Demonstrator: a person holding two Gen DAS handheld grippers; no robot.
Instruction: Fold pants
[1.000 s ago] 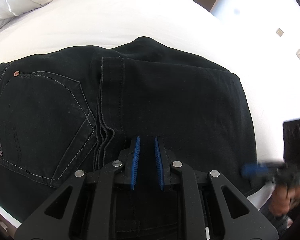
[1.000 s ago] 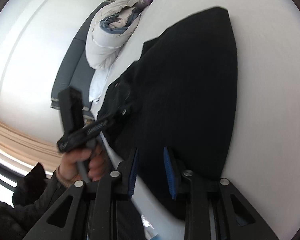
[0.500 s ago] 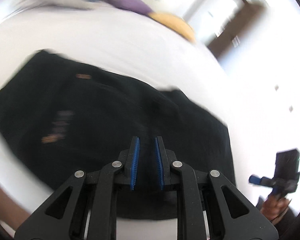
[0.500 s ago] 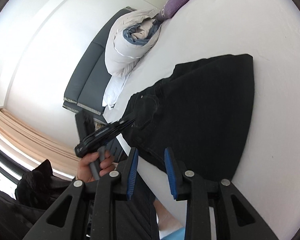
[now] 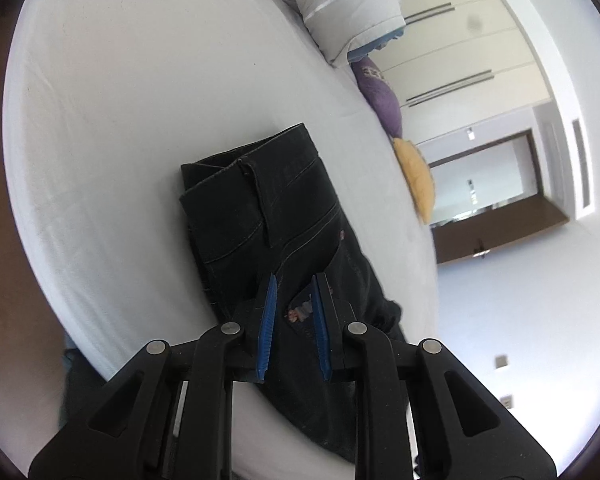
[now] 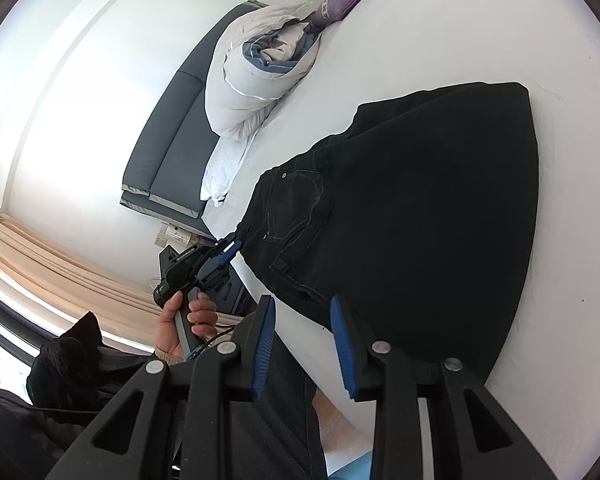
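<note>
The black pants (image 5: 276,216) lie folded into a compact stack on the white bed (image 5: 140,100). They also show in the right wrist view (image 6: 420,208), waistband and back pocket toward the bed's edge. My left gripper (image 5: 294,292) hovers just above the waistband end, jaws slightly apart and empty. It also shows in the right wrist view (image 6: 226,250), held in a hand by the waistband corner. My right gripper (image 6: 302,320) is open and empty, off the near edge of the bed, a short way from the pants.
A rolled white duvet (image 6: 256,72), a purple pillow (image 5: 380,96) and a yellow pillow (image 5: 418,178) lie along the bed's far side. A dark headboard (image 6: 168,148) stands against the wall. A doorway (image 5: 496,196) and wardrobe doors are beyond the bed.
Both grippers have pulled back from the pants. The left gripper has swung round toward the waistband end. The right gripper has withdrawn past the bed's edge. The pants lie still.
</note>
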